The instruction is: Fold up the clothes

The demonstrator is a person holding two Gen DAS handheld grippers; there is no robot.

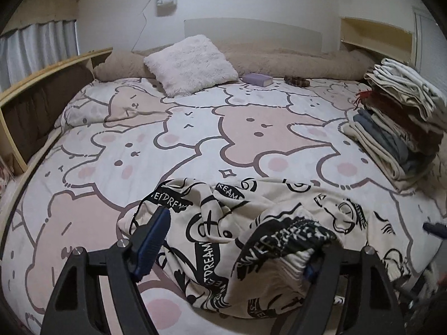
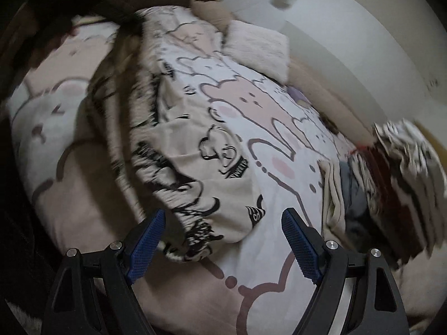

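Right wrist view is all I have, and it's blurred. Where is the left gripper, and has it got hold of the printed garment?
Observer: The left gripper is over the printed garment with its jaws apart. The gathered waistband drapes over one finger, and the other pad is bare.
Operator: Is the garment laid flat yet?
Observer: No, it lies crumpled along the near edge of the bed.
Operator: And the folded stack?
Observer: The folded stack sits at the bed's right side, with white pieces on top and dark red ones beneath.
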